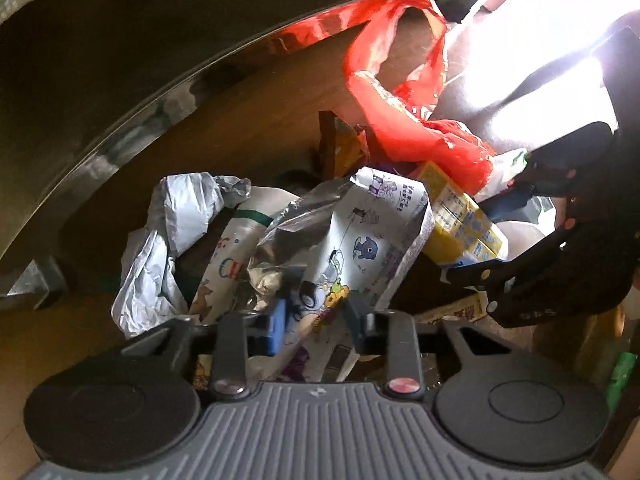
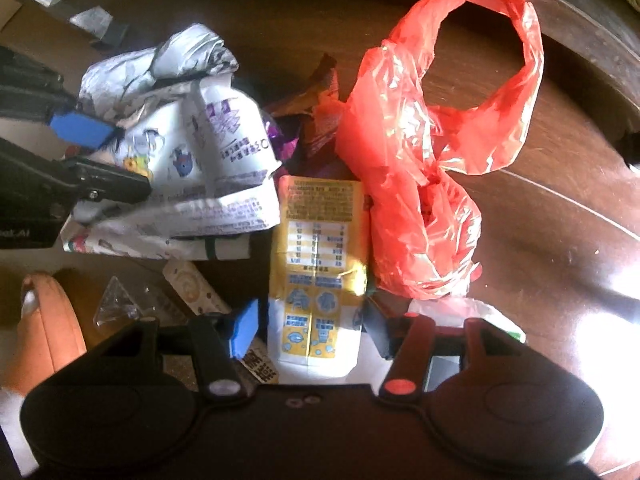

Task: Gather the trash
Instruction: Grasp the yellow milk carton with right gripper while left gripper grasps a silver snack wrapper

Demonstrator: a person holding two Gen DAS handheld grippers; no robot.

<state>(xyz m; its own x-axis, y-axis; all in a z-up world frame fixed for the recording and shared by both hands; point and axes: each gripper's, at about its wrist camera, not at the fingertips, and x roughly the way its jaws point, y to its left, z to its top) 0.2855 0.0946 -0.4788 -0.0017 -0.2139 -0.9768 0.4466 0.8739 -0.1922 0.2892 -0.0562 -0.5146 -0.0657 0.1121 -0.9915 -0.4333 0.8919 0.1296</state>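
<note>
We note a thin, glossy, crinkled red plastic bag (image 2: 436,152), a printed yellow paper carton (image 2: 320,256), a creased foil-lined wrapper (image 1: 352,240), and a dark polished wood table (image 2: 560,220).

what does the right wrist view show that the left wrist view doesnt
Only the right wrist view shows the clear plastic piece and an orange object at lower left. Only the left wrist view shows a green object at its right edge. Both show the red plastic bag, yellow packet between the right gripper's fingers, and white cartoon wrapper in the left gripper.
</note>
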